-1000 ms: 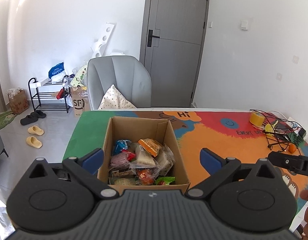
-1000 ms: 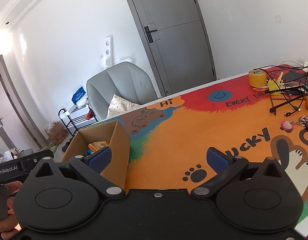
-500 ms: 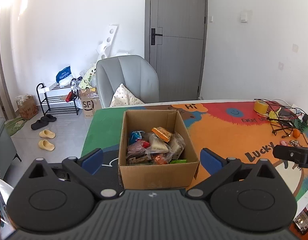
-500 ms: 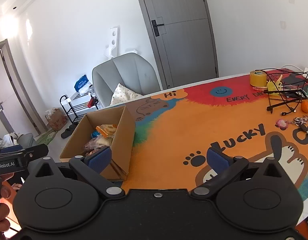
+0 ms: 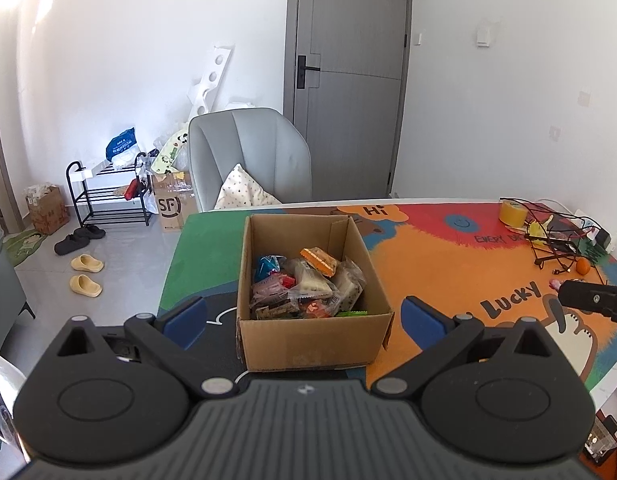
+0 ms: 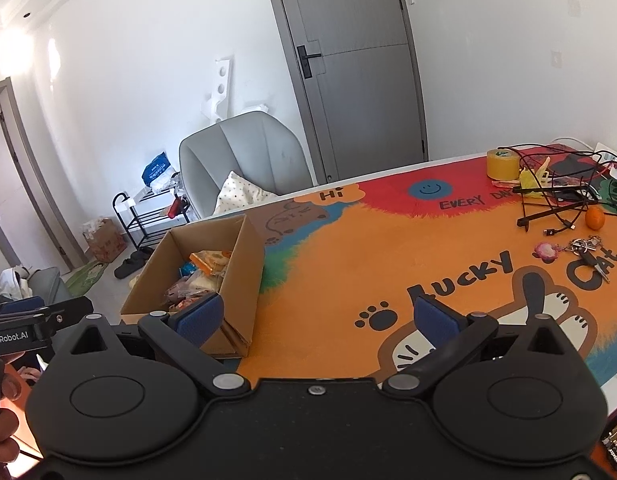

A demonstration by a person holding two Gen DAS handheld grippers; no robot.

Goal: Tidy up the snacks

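Both sets of tongs are spread wide with nothing between the blue pads. The left tongs (image 5: 304, 318) hang just in front of the open brown cardboard box (image 5: 312, 344), which sits on the counter (image 5: 448, 272) with its bright cartoon mat, near the green left end. From that view you look straight down into the box: a jumble of wrapped snacks (image 5: 304, 284), with an orange packet on top and a blue one at the back left. The right tongs (image 6: 316, 316) are out over the orange part of the mat, with the box off to their left, just behind the left pad.

The right view only catches the snacks at an angle, but it shows the stuff at the far right end much better: a yellow tape roll (image 6: 503, 164), a black wire rack (image 6: 560, 196) with cables, a small orange fruit (image 6: 595, 217) and a bunch of keys (image 6: 586, 250). It also catches a hand (image 6: 2, 420) gripping the other handle at the lower left edge.
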